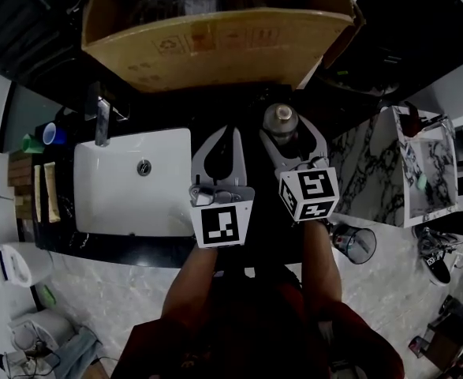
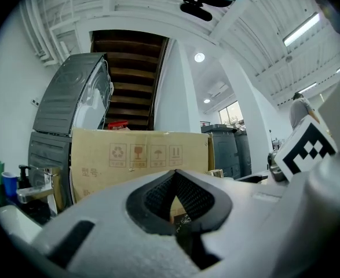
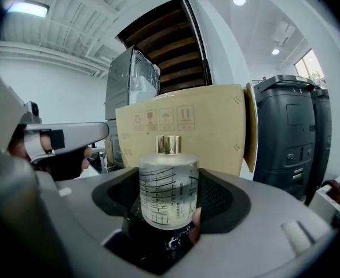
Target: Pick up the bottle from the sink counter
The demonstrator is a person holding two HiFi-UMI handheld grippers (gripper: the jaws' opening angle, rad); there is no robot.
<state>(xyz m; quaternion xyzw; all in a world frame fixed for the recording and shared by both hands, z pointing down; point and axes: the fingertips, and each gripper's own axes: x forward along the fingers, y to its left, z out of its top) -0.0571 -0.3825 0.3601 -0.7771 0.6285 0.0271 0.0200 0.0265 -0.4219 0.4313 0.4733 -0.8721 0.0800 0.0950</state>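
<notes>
The bottle [image 1: 281, 121] is a frosted glass cylinder with a gold cap and dark printed lines. It stands upright between the jaws of my right gripper [image 1: 290, 130], which is shut on its sides. In the right gripper view the bottle [image 3: 168, 187] fills the middle of the right gripper [image 3: 168, 181], with dark veined counter showing under its base. My left gripper [image 1: 229, 135] is just left of it, over the counter beside the sink, its jaws closed tip to tip with nothing between them. From its own camera the left gripper [image 2: 175, 181] faces the cardboard box.
A big open cardboard box [image 1: 215, 46] stands right behind the bottle. The white sink basin [image 1: 105, 212] with a chrome faucet [image 1: 102, 121] lies to the left, with cups [image 1: 51, 134] at its far corner. A white marbled shelf unit [image 1: 389, 172] is on the right. Dark bins [image 3: 291, 132] stand beyond.
</notes>
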